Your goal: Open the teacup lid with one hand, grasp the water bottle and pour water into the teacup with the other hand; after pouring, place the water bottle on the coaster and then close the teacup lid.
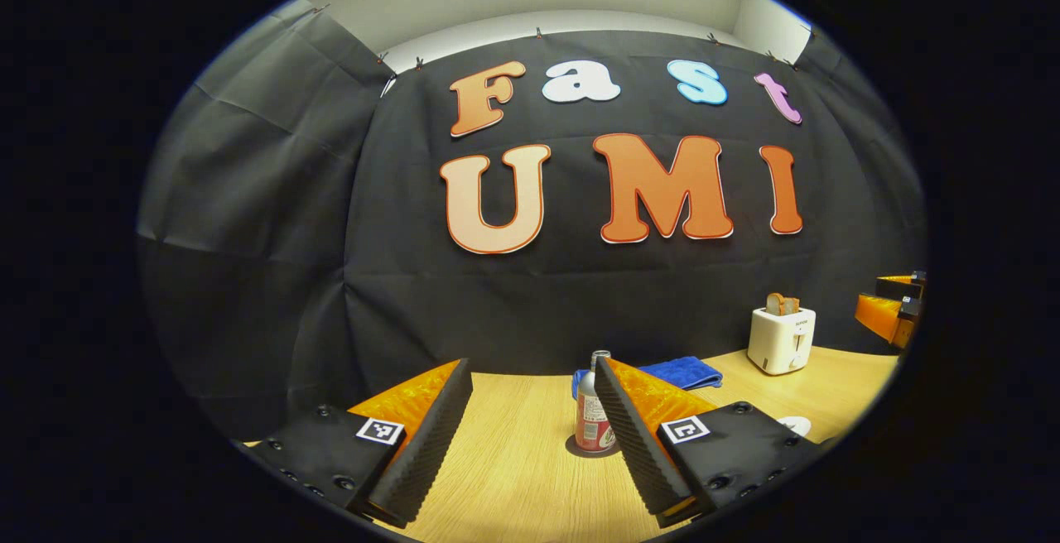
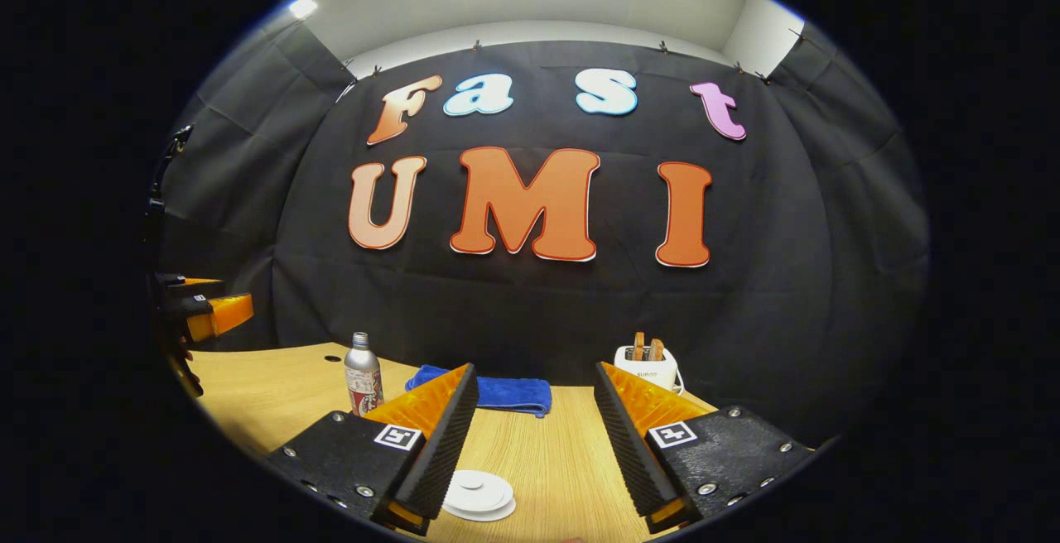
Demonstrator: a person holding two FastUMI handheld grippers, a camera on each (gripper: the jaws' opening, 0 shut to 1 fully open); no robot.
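Both claws gape wide, holding nothing, above the pale wooden worktop.
Left claw faces the silver metal water bottle; right claw hovers over the white round teacup lid, apparently unlifted; all 4 steps seem undone.

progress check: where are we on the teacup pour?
Nothing looks done yet. The water bottle stands upright on the table, ungrasped, and the white lid lies flat and untouched near the right gripper. Nothing in hand: the left gripper and right gripper are both open and empty. Left: lift lid, pour, set the bottle down, close lid.
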